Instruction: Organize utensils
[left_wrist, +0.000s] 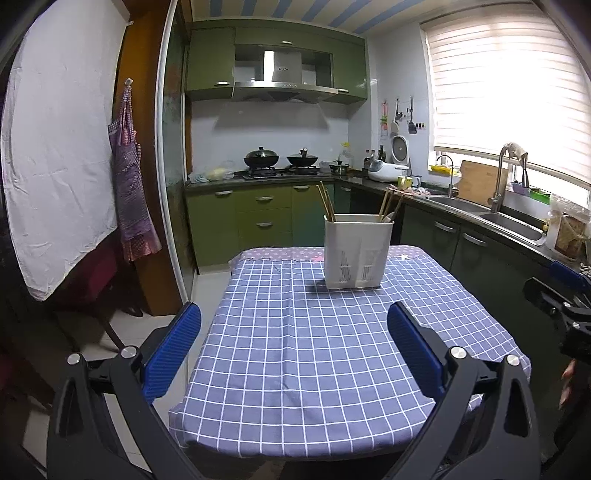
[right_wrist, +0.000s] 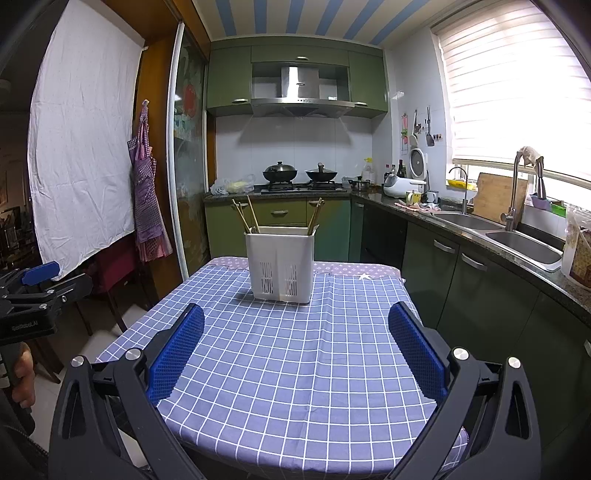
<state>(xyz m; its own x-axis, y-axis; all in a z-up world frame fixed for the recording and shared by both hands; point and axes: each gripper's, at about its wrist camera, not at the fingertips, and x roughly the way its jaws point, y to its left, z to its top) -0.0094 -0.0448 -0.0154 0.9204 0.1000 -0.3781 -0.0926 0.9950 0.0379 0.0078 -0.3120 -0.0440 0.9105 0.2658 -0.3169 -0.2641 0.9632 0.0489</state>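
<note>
both grippers, left gripper (left_wrist: 293, 325) and right gripper (right_wrist: 295, 326), spread wide and empty. white utensil caddy (right_wrist: 279, 264) well ahead of fingertips; chopsticks (right_wrist: 246, 218) look light, stiff, slippery, so pinch upper shafts.

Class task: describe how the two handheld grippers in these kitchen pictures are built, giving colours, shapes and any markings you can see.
Each gripper, left and right, has black angular plastic arms with silver round bolts and two blue fingers with a ribbed, textured face. The left gripper's black body, seen from the right wrist view, carries small pale lettering too blurred to read.
</note>
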